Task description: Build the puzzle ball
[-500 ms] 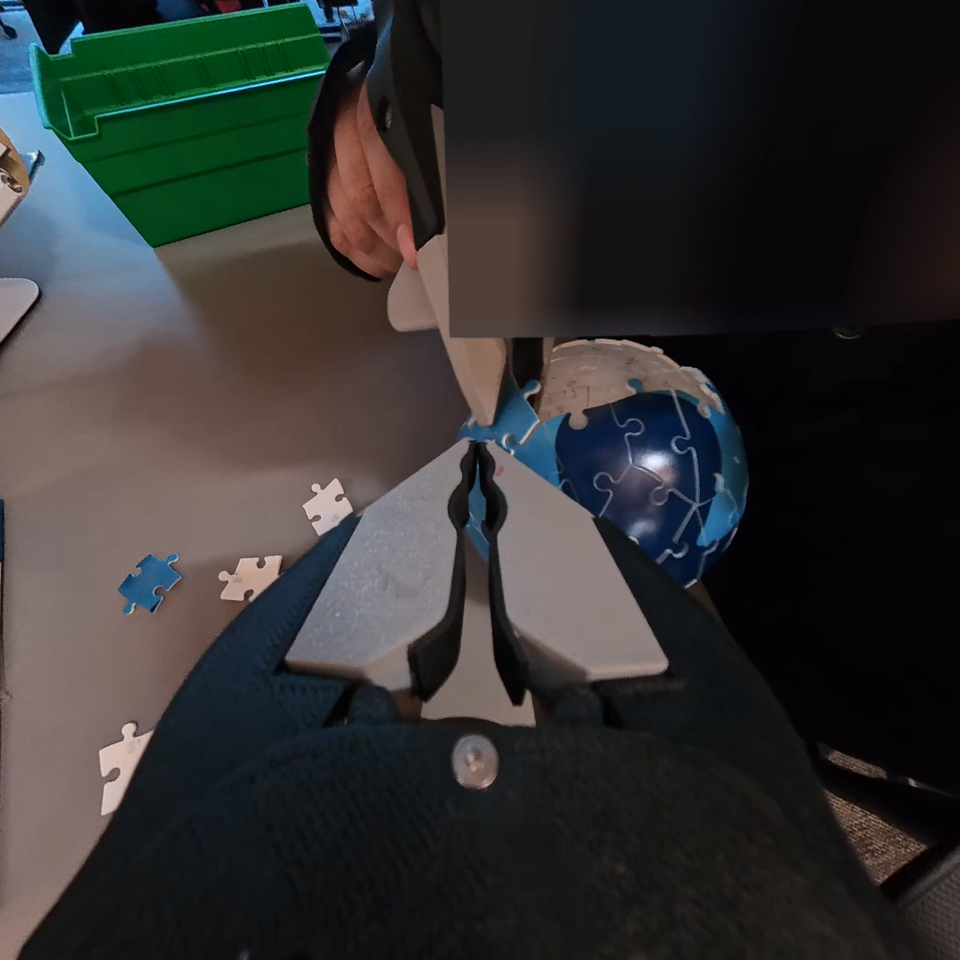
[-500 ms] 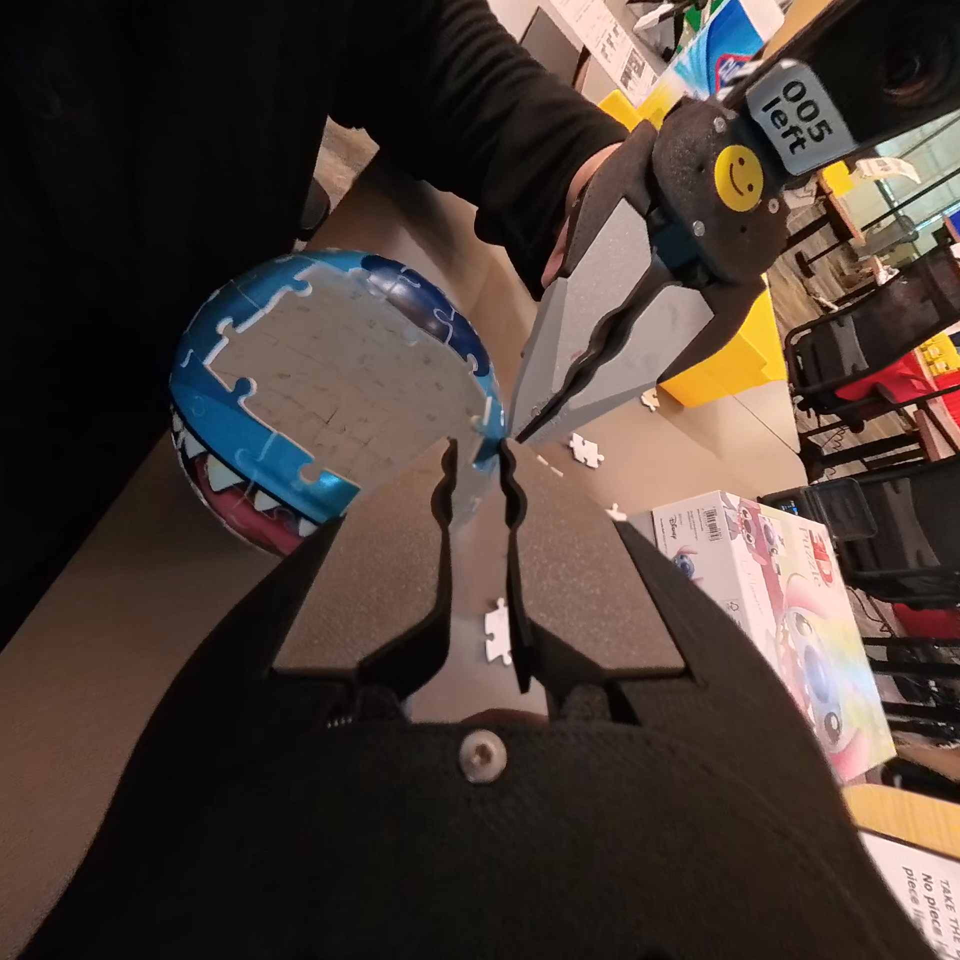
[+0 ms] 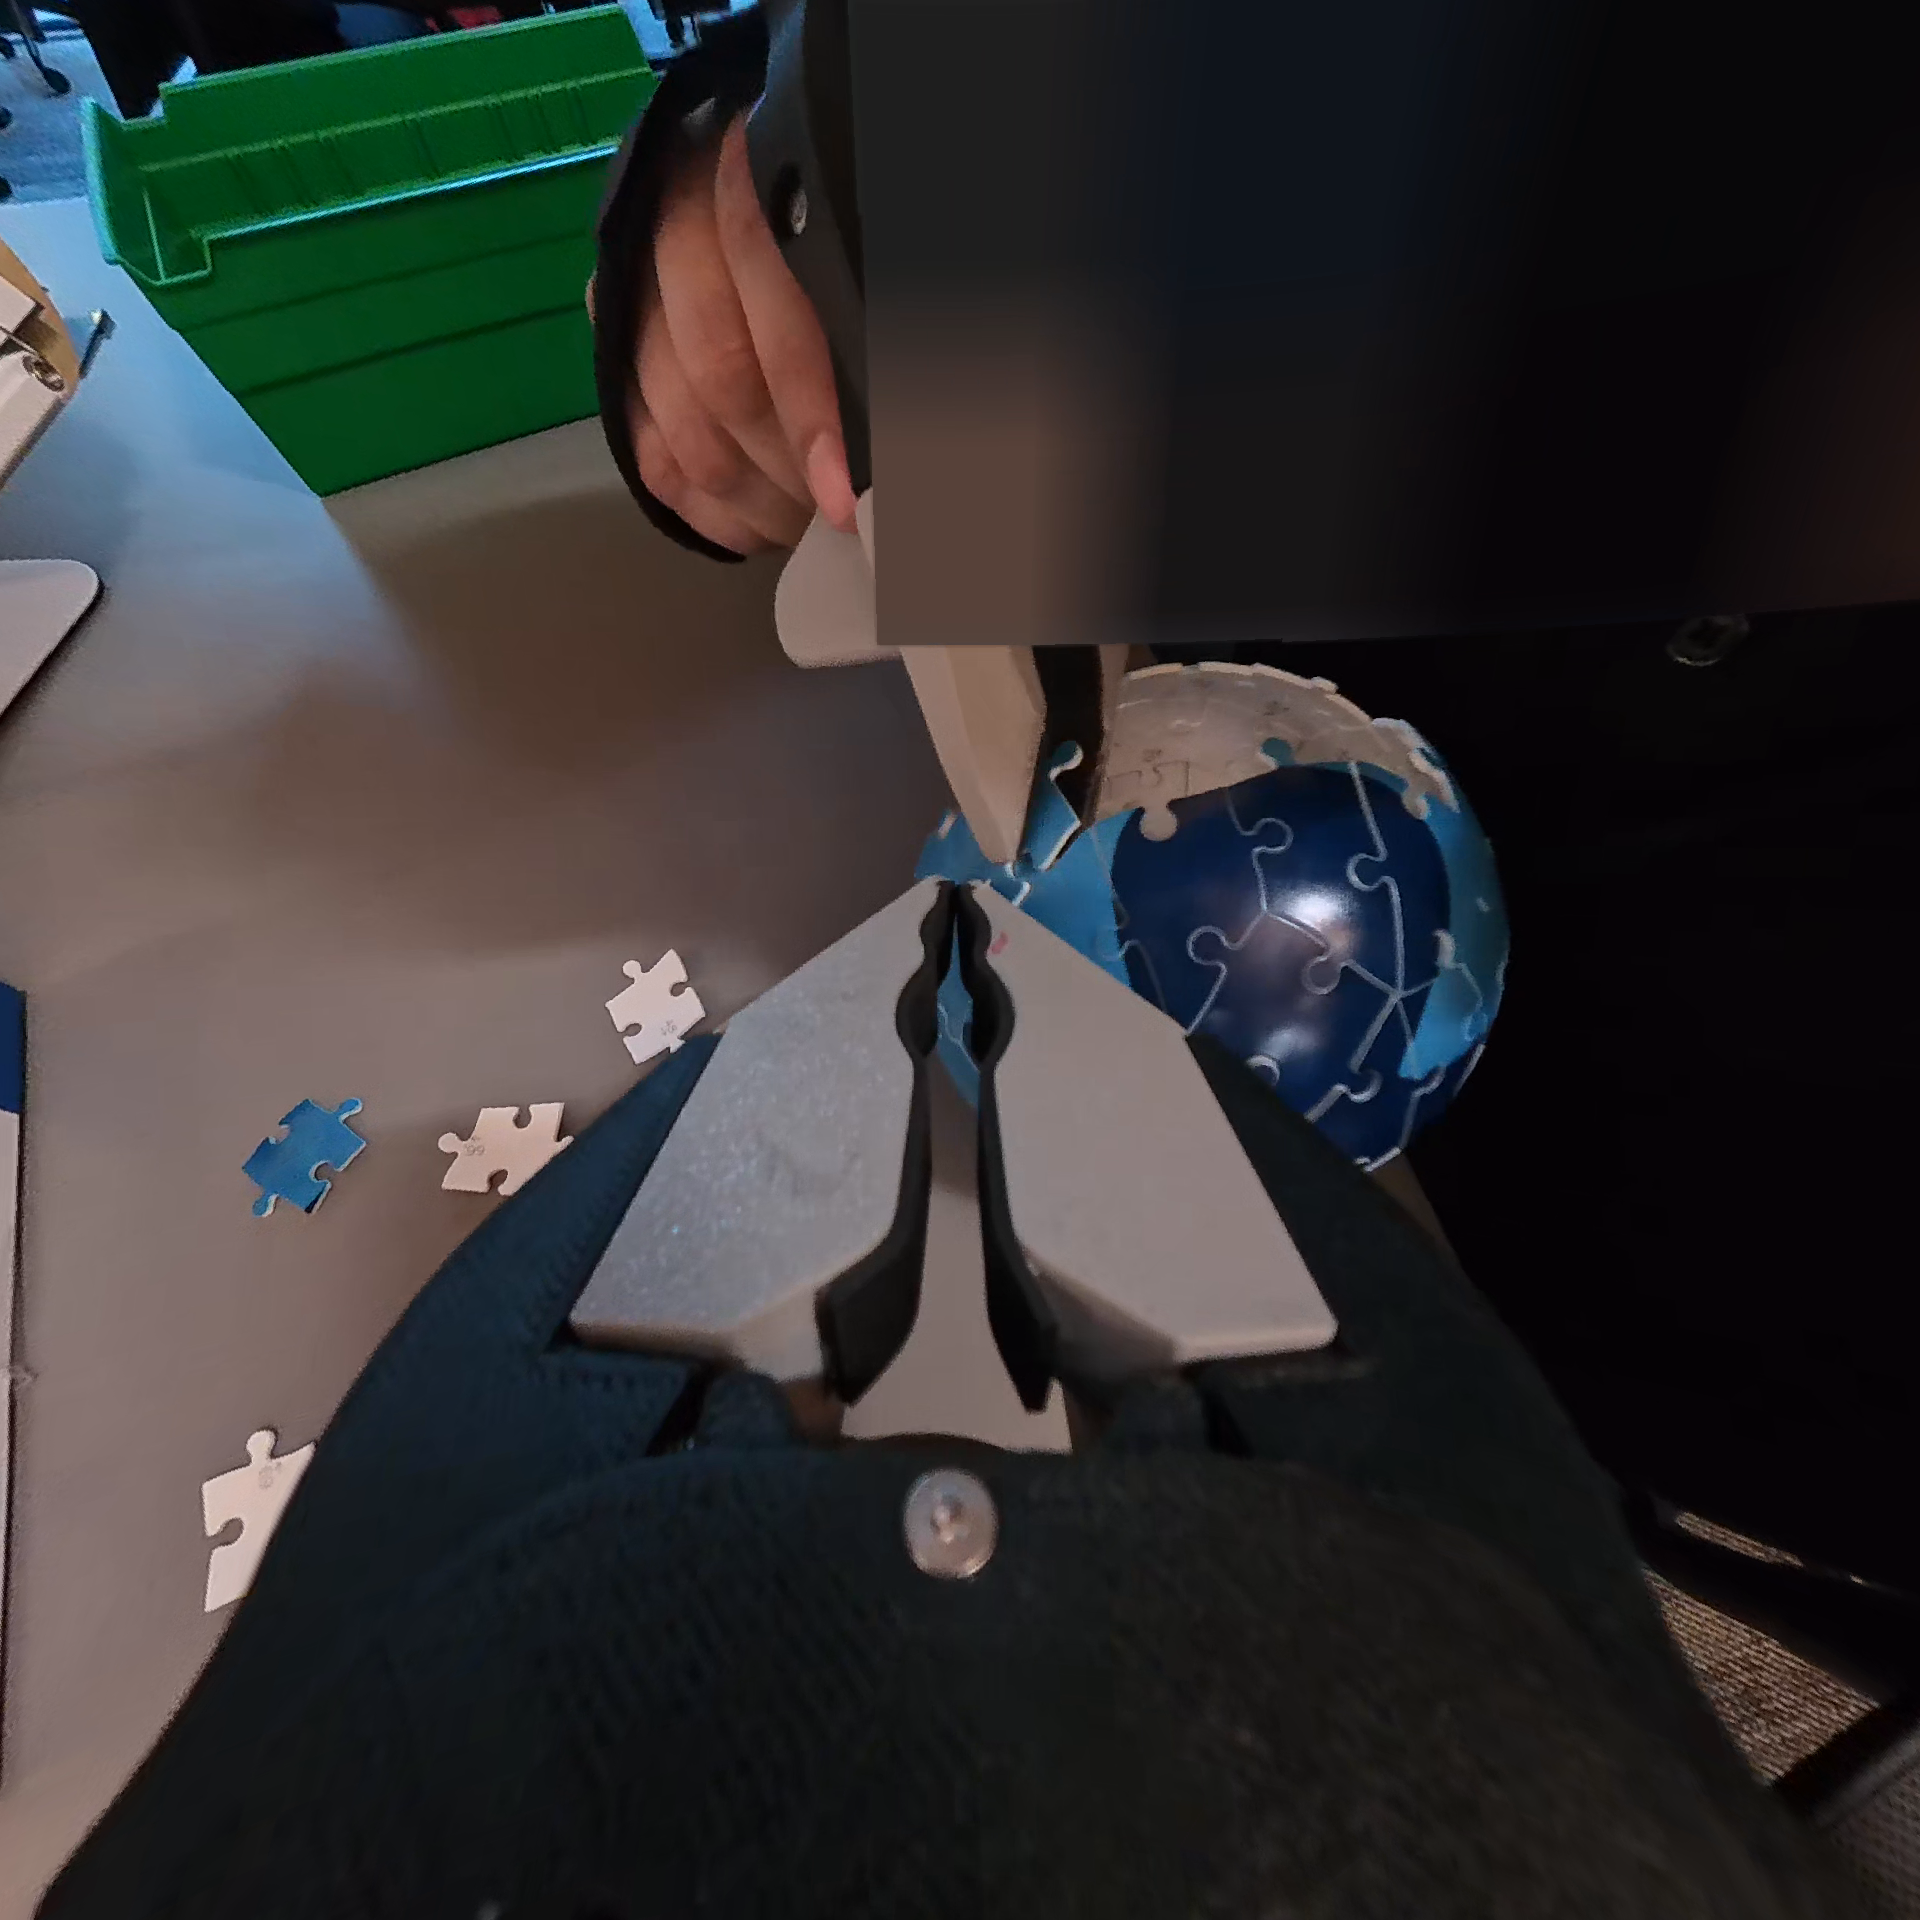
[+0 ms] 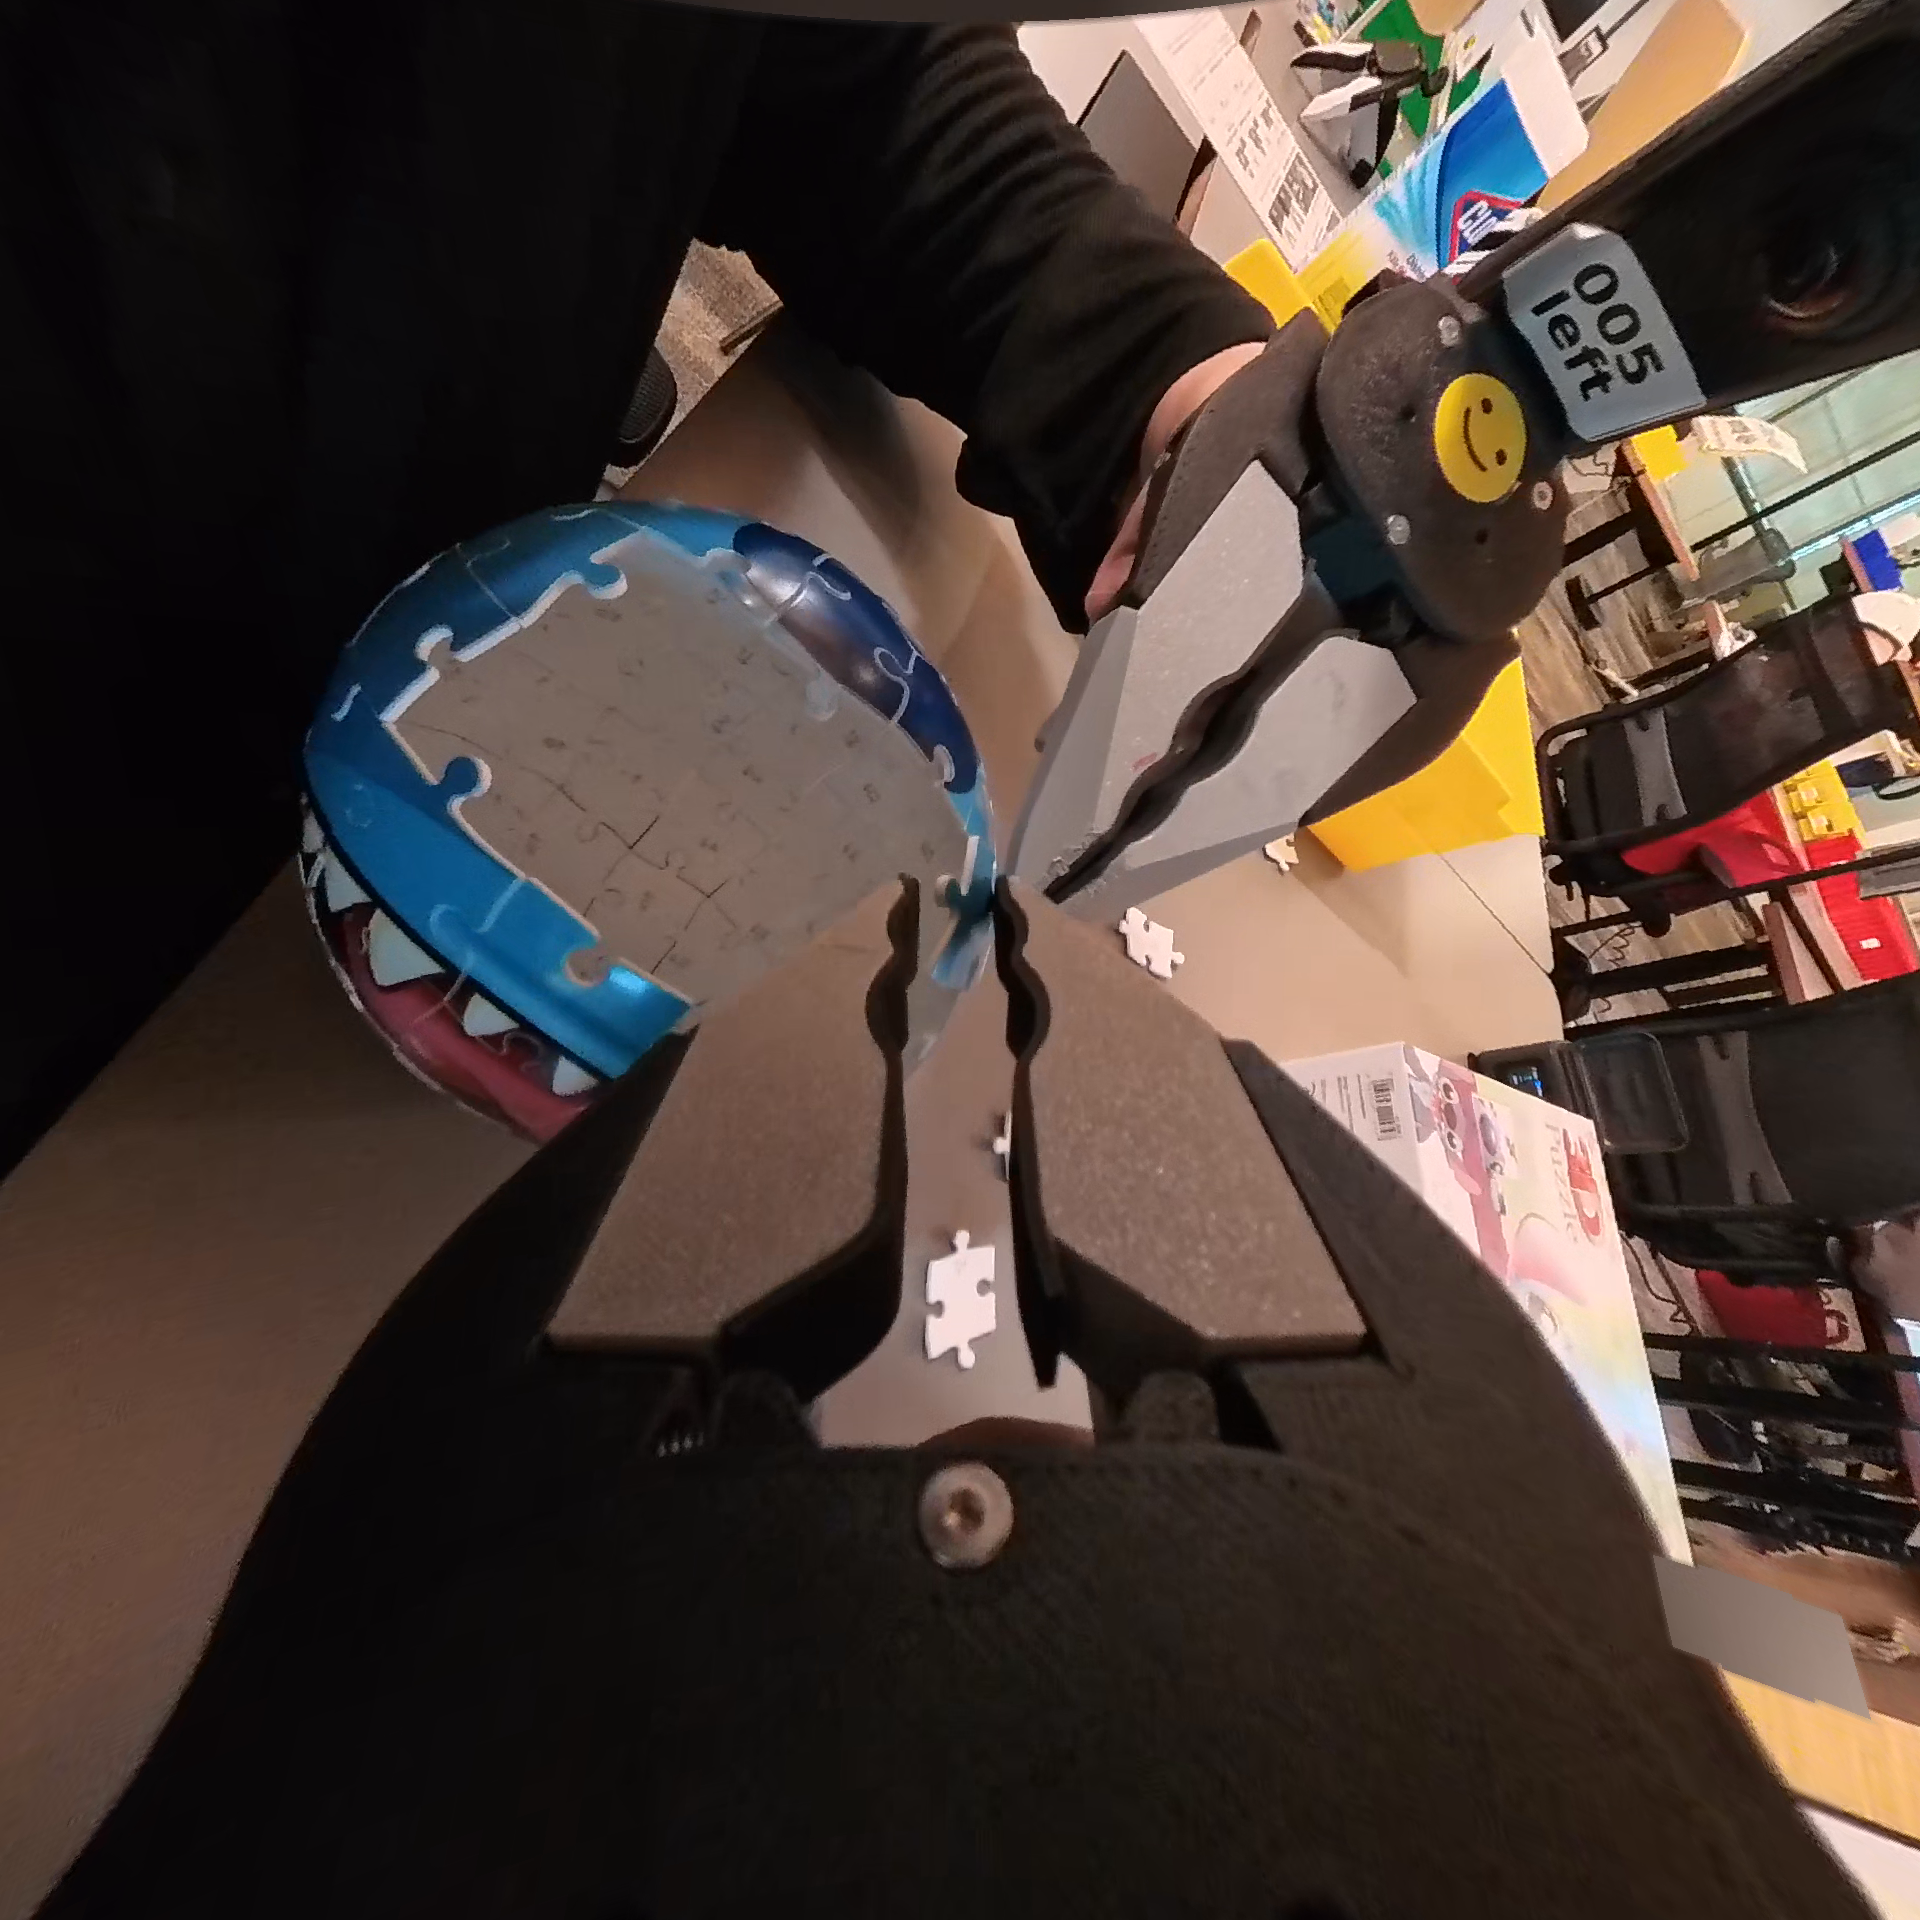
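- The puzzle ball, part-built with a gap open in its shell, is seen at the table edge, near the person.
- A blue piece is pinched by the right gripper at the rim.
- The left gripper is clenched, tips beside that rim; whether anything is held cannot be told.
- The tabs should be aligned before pressing.

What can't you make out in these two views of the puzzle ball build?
- Left wrist view: a mosaic patch covers most of the right gripper.
- Right wrist view: the puzzle ball rim between the right gripper's fingers is too small to judge contact.
- Both views: the ball's underside is hidden.
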The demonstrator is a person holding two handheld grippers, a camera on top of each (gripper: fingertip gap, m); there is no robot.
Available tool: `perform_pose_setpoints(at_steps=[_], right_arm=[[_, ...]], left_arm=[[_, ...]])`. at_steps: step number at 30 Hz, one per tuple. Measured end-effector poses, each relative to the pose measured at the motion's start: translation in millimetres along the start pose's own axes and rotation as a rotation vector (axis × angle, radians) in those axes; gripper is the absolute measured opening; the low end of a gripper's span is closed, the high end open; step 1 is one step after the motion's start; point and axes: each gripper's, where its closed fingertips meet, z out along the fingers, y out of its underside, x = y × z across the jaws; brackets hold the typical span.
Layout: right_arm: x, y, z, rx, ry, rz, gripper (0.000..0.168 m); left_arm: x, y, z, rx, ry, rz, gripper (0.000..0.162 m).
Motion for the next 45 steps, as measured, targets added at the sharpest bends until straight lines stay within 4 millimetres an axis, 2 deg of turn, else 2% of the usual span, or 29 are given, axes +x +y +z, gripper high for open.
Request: perform_pose_setpoints(at_steps=[9,21,34,45], right_arm=[[4.1,-1.5,2.1,0.021,0.066,-0.052,0.002],[0.6,-3.8,4.7,0.016,0.165,-0.148,0.004],[2.3,-4.5,5.3,0.016,0.18,-0.165,0.001],[-5.1,-5.0,3.7,0.014,0.148,-0.182,0.009]], left_arm=[[1.9,1.1,0.4,-0.001,-0.003,0.011,0.0],[2.0,1.4,1.1,0.001,0.0,0.004,0.0],[4.3,2.6,1.2,0.002,0.008,0.008,0.0],[7.2,1.6,2.5,0.003,0.012,0.022,0.0]])
